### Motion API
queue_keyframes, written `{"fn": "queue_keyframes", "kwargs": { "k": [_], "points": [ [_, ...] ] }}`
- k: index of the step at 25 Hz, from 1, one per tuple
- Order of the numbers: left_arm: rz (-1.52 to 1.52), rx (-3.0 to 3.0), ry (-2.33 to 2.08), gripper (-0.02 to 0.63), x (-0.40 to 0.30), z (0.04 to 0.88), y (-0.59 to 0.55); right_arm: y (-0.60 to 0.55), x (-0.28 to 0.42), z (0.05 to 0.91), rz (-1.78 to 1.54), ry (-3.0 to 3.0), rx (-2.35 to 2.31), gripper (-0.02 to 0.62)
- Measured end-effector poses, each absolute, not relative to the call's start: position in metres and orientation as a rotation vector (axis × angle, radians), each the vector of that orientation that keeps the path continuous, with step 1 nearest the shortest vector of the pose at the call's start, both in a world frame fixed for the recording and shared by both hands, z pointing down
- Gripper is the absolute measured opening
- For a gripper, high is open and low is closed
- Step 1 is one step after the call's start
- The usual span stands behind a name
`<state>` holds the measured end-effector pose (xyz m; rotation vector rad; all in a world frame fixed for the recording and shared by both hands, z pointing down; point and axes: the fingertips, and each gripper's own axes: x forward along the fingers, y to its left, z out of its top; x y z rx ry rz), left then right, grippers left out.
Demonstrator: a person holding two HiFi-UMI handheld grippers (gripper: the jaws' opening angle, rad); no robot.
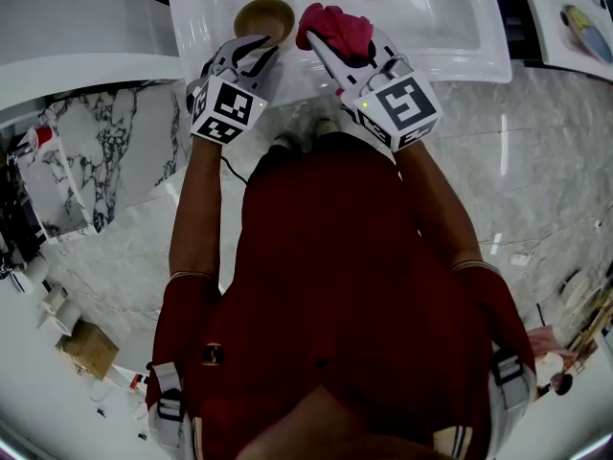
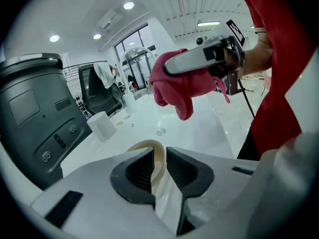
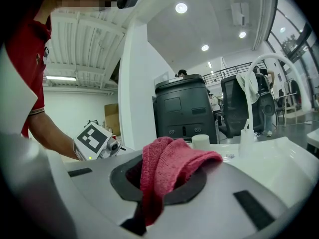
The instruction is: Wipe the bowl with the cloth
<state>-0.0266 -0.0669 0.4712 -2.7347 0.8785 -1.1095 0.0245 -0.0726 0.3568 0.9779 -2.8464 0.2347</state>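
Bowl (image 1: 264, 17): rigid, probably light and slick; left gripper (image 2: 159, 164) nipped on its rim at 6 o'clock. Cloth (image 1: 335, 29): soft, limp; right gripper (image 3: 160, 183) clamps it.

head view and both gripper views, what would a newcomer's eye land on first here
The bright pink cloth stands out first, clamped in the tongs of the right gripper above the white sink. Just to its left, the left gripper pinches the rim of a tan bowl at the same sink. The person's red shirt fills the middle and lower part of the head view.
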Motion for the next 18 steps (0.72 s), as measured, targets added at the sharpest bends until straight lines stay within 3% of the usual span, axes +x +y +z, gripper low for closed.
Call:
{"fn": "queue_keyframes", "kwargs": {
  "k": [18],
  "points": [
    [-1.458, -2.479, 0.62, 0.058, -0.032, 0.503, -0.068, -0.075, 0.019, 0.362, 0.232, -2.819, 0.966, 0.029]
  ]
}}
